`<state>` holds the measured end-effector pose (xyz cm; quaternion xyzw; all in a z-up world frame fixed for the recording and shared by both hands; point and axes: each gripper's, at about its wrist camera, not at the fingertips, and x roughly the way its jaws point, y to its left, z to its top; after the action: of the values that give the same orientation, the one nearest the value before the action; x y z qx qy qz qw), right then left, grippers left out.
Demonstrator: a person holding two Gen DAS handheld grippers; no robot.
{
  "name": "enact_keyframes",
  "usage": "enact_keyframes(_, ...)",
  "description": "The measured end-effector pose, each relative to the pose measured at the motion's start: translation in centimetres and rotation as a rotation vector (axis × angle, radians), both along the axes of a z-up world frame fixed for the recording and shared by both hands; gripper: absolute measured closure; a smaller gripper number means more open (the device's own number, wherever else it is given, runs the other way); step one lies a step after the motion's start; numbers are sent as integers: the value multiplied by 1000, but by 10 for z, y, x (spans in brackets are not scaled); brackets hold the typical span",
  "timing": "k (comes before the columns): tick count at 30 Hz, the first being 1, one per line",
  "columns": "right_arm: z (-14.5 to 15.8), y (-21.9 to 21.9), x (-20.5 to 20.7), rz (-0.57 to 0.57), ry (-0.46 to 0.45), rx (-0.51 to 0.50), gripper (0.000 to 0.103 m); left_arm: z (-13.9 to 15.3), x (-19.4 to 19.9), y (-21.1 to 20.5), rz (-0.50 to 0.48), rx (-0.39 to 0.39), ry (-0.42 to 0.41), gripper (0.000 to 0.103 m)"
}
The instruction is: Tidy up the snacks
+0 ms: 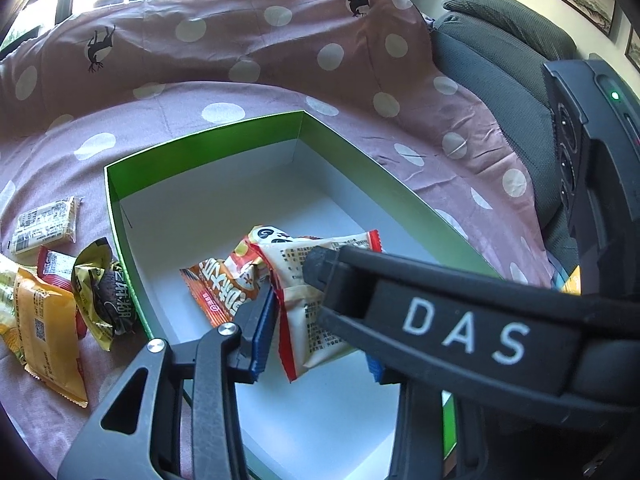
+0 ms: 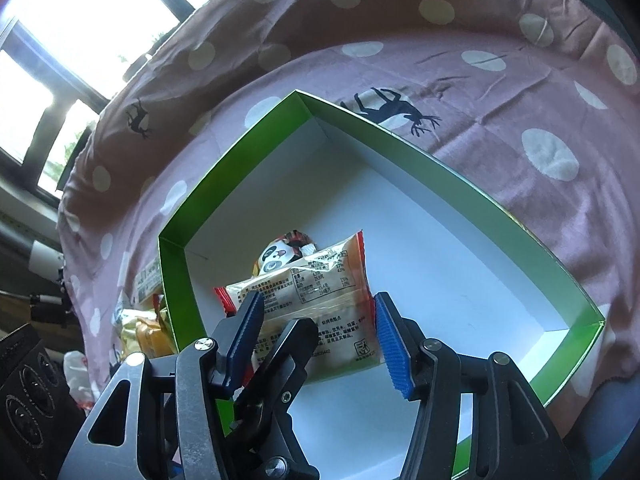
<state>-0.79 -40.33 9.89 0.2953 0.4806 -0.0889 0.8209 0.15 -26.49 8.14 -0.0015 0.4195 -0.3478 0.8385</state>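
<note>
The white packet (image 2: 316,320) is spanned lengthwise between the right gripper's (image 2: 320,332) part-open jaws, the left gripper's (image 1: 320,316) jaws likewise parted around it.

**Snack packets in the green box, both grippers over it**

The left gripper (image 1: 320,344) straddles a white packet (image 1: 304,320) at 6 o'clock inside the green box (image 1: 208,140). The right gripper (image 1: 320,268) reaches in from 4 o'clock. More loose snacks (image 1: 52,312) lie at 9 o'clock on the dotted cloth (image 1: 240,60).
</note>
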Motion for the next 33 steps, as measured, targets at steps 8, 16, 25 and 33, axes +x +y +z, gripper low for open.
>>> enact_keyframes(8,8,1,-4,-10,-35,-11,34,6,0,10,-9,-32,14,57)
enact_keyframes(16,32,4,-13,-38,-157,-55,25,28,-5,38,43,-50,-44,38)
enact_keyframes(25,47,33,-7,31,-226,-109,23,42,-5,116,285,13,-107,23)
enact_keyframes(33,53,83,6,178,-253,-194,23,9,-2,211,554,18,-26,20)
